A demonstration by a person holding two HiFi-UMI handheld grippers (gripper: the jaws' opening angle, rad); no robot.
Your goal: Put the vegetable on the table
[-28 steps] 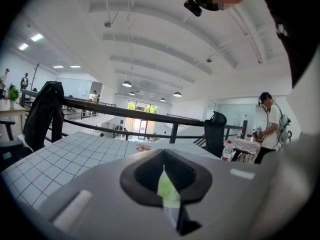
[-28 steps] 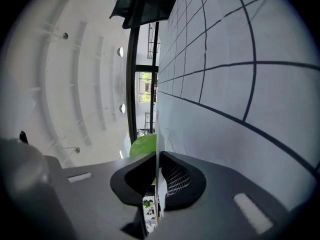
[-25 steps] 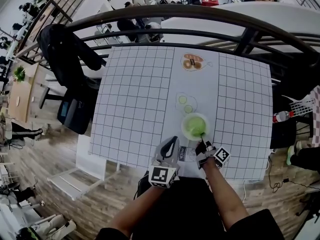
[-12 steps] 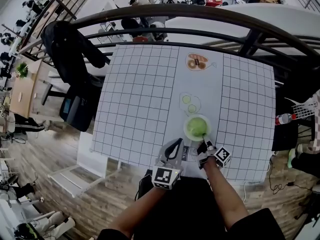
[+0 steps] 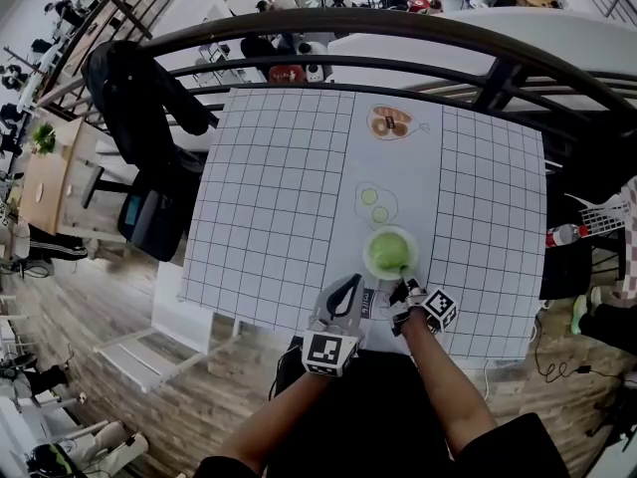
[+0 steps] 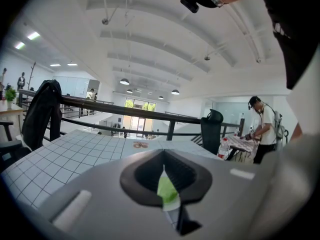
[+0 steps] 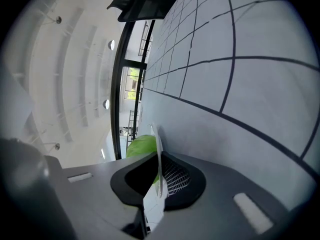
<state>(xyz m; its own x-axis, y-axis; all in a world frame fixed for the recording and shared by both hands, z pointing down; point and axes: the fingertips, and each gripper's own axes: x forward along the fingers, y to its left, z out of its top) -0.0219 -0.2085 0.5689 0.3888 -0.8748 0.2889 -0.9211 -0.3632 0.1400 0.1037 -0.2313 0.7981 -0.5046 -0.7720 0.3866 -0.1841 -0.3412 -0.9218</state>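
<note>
A pale green plate (image 5: pixel 371 264) holding a round green vegetable (image 5: pixel 389 252) sits on the gridded table mat (image 5: pixel 279 197) near its front edge. My right gripper (image 5: pixel 403 289) is shut on the plate's near rim. In the right gripper view the thin white rim (image 7: pixel 157 149) stands between the jaws of the right gripper (image 7: pixel 156 176), with the vegetable (image 7: pixel 141 145) just behind. My left gripper (image 5: pixel 350 285) rests left of the plate, jaws shut. In the left gripper view only a sliver of green and white shows through the slit of the left gripper (image 6: pixel 167 194).
The mat carries a printed picture of cucumber slices (image 5: pixel 373 204) and one of brown food (image 5: pixel 386 122) farther back. A black railing (image 5: pixel 398 28) curves behind the table. A chair with a dark jacket (image 5: pixel 129 98) stands at the left. A white label (image 5: pixel 370 305) lies between the grippers.
The head view has shifted slightly. The right gripper keeps its hold on the plate's rim and the left gripper stays beside it; the plate has barely moved.
</note>
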